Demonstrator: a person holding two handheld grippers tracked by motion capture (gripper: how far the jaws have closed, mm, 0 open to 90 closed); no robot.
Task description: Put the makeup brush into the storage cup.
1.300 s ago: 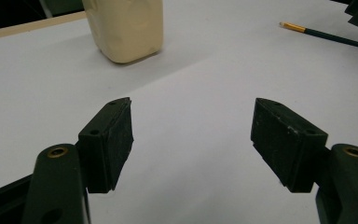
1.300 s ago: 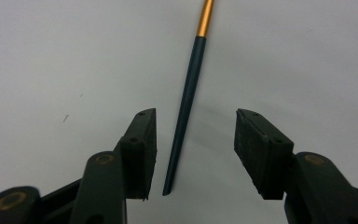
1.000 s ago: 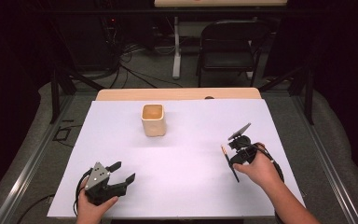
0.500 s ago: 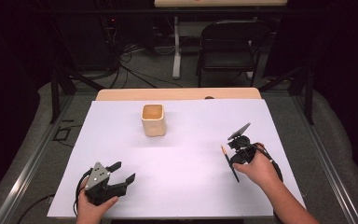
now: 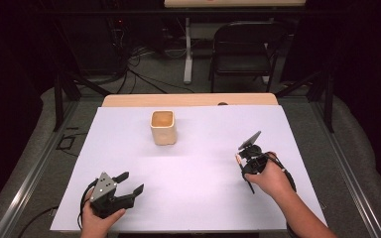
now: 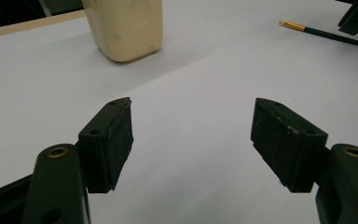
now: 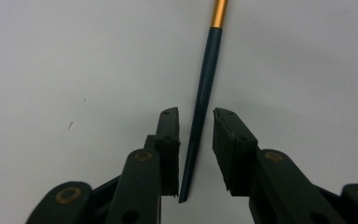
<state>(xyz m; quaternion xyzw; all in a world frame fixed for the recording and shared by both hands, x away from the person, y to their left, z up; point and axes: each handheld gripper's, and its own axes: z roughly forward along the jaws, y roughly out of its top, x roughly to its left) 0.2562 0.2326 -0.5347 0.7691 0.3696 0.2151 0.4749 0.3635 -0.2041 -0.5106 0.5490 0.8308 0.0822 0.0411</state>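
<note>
Near right edge of table (image 5: pixel 188 198), paintbrush (image 7: pixel 204 93) lies flat. Right gripper (image 7: pixel 196 140) straddles handle, jaws just been closing, small gaps remain, so no grip yet. Left gripper (image 6: pixel 193 140) gaping, empty. Lift, likely trip to cup (image 5: pixel 163 127), all left.

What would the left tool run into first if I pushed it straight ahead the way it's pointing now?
Probably nothing soon. The left tool stands open over the bare white table. The cream cup sits left of that line and the paintbrush right of it, so the path likely passes between them, though depth is unclear.
</note>
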